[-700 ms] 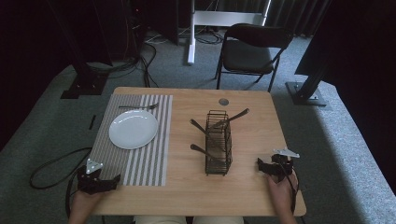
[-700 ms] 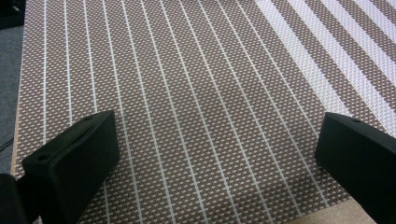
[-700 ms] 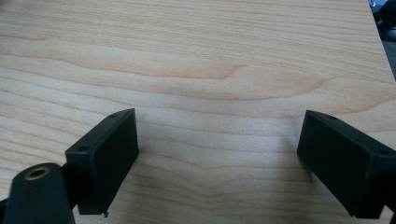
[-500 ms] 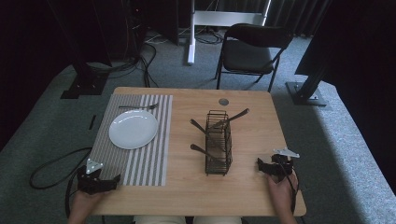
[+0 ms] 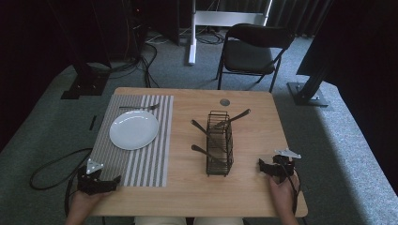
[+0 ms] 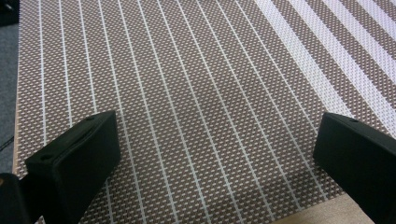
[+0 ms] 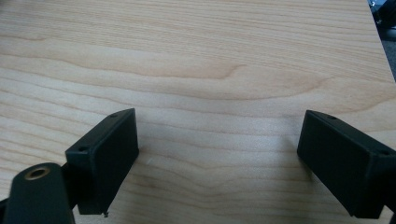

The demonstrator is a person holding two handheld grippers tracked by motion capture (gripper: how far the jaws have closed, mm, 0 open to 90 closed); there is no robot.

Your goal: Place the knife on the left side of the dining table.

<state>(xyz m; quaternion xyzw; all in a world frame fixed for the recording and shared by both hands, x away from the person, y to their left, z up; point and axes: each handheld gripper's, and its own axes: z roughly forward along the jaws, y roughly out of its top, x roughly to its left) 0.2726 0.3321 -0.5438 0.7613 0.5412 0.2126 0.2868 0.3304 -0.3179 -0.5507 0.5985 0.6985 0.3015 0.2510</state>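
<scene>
My left gripper [image 5: 112,180] rests at the near left corner of the wooden table [image 5: 253,197], over the striped placemat [image 5: 141,159]. Its jaws stand open with only the woven placemat [image 6: 210,93] between them. My right gripper [image 5: 262,165] sits at the near right, beside the black wire caddy [image 5: 219,143], also open over bare wood [image 7: 219,93]. A white plate [image 5: 134,129] lies on the placemat with a fork [image 5: 138,107] beyond it. Dark-handled cutlery [image 5: 232,118] sticks out of the caddy.
A small round grey disc [image 5: 225,101] lies near the table's far edge. A black folding chair [image 5: 251,51] stands behind the table. Cables [image 5: 51,168] trail on the carpet to the left. Dark stands flank the table on both sides.
</scene>
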